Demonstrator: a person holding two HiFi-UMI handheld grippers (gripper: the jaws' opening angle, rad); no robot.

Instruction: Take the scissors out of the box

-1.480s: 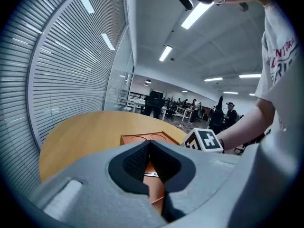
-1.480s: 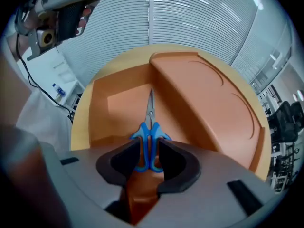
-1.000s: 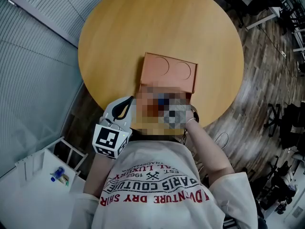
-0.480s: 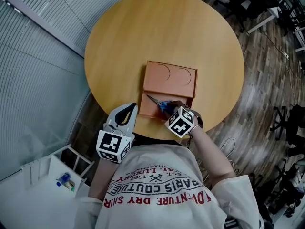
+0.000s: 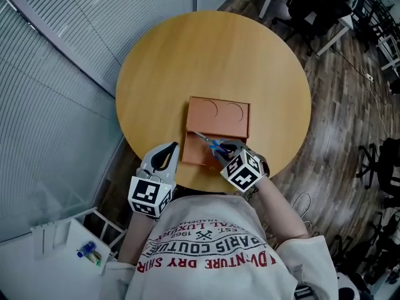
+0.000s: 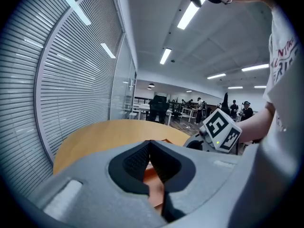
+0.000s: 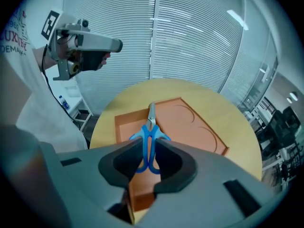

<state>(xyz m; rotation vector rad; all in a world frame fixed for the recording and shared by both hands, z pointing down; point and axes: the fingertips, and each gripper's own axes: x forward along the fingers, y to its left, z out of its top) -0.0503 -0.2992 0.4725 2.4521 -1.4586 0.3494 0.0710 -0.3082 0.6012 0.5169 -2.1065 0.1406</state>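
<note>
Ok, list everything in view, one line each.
table: one, round, light wood, centre.
box: one, orange-brown, open, on the table's near side.
scissors: one pair, blue handles, over the box.
shelf unit: one, white, on the floor at lower left.
blinds: grey, along the left wall.
left gripper: one, grey, jaws together, beside the box.
right gripper: one, grey, jaws have just been closing, now gripping the scissors' handles.
T-shirt: one, white, printed, on the person.
</note>
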